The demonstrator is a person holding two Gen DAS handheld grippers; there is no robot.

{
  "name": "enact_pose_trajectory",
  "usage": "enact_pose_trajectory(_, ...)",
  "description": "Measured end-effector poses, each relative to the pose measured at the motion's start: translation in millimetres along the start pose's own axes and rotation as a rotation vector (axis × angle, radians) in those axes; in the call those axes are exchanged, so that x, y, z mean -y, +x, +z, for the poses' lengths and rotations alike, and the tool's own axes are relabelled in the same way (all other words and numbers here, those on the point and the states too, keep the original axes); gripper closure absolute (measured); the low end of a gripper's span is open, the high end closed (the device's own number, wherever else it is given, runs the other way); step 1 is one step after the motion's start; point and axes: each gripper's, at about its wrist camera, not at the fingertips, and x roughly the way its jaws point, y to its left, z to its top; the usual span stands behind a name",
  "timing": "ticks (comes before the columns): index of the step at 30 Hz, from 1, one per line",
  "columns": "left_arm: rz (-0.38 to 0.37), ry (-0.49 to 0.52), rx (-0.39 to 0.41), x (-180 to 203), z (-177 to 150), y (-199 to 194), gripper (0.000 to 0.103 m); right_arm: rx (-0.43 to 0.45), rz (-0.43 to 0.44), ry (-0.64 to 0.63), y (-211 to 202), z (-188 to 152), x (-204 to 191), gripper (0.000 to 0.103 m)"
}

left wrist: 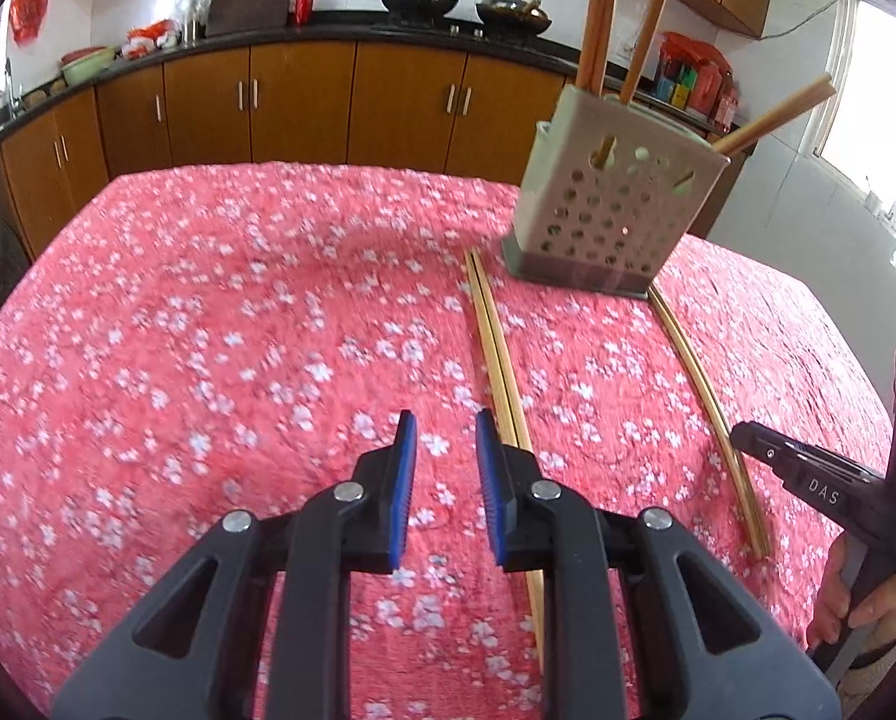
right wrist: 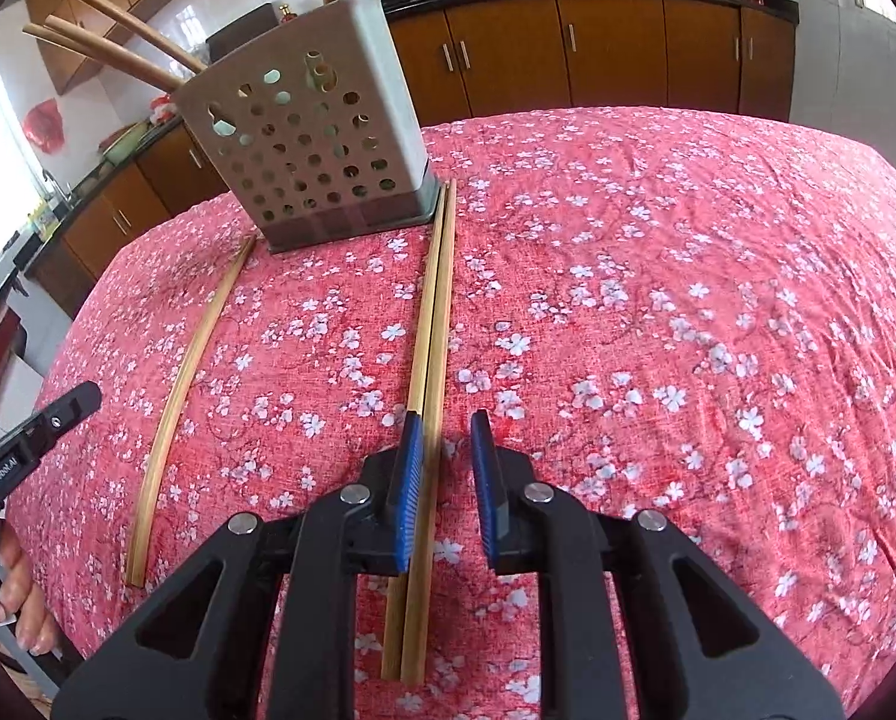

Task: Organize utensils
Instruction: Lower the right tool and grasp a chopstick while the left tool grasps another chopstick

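Chopsticks of pale bamboo lie in two pairs on the tabletop (right wrist: 688,300), which is covered by a pink cloth with white blossoms; both pairs await transfer to the holder.

Right gripper (right wrist: 446,468): jaws spread, empty, held low over the near end of the right-hand chopstick pair (right wrist: 432,336). The pair passes beneath the left blue pad, not centred in the gap. Left gripper (left wrist: 444,474): jaws spread, empty, just to the left of the left-hand chopstick pair (left wrist: 499,360), which runs beneath its right pad.

Each pair points away from the grippers toward the grey perforated square utensil holder (left wrist: 610,204), one ending near each front corner of its base. The holder stands upright and already contains several thicker wooden utensil handles (left wrist: 646,42).

Step in hand, as judged: approach for pickup, not yet a grasp. The next move calls for shifting each gripper sideways to centre its pair between the pads, lowering to the cloth, closing on both sticks together, then tipping them upright over the holder opening.
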Motion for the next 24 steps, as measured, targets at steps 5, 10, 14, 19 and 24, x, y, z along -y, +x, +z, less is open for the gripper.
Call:
enact_pose_trajectory(5,-0.015,0.004,-0.028,3.7,-4.0,5.8,0.082,0.003,-0.014,-0.036,0.1,-1.1,-3.1,0.085)
enact_pose_trajectory(10,-0.024,0.006,-0.044,5.5,-5.2,9.0,0.081,-0.010,-0.031,-0.053,6.3,-1.5,-1.8,0.088)
enact_pose_trajectory(14,-0.039,0.012,-0.050,7.6,-5.4,11.2,0.081,-0.008,-0.105,-0.120,9.3,-2.9,-7.8,0.094)
enact_pose_trajectory(19,-0.076,0.019,-0.064,8.9,-8.7,11.9,0.082,0.024,-0.159,-0.042,9.9,3.8,13.4,0.095)
enact_pose_trajectory(24,-0.098,0.053,-0.090,16.5,-15.0,15.4,0.084,0.033,-0.160,0.003,9.6,7.6,28.8,0.095)
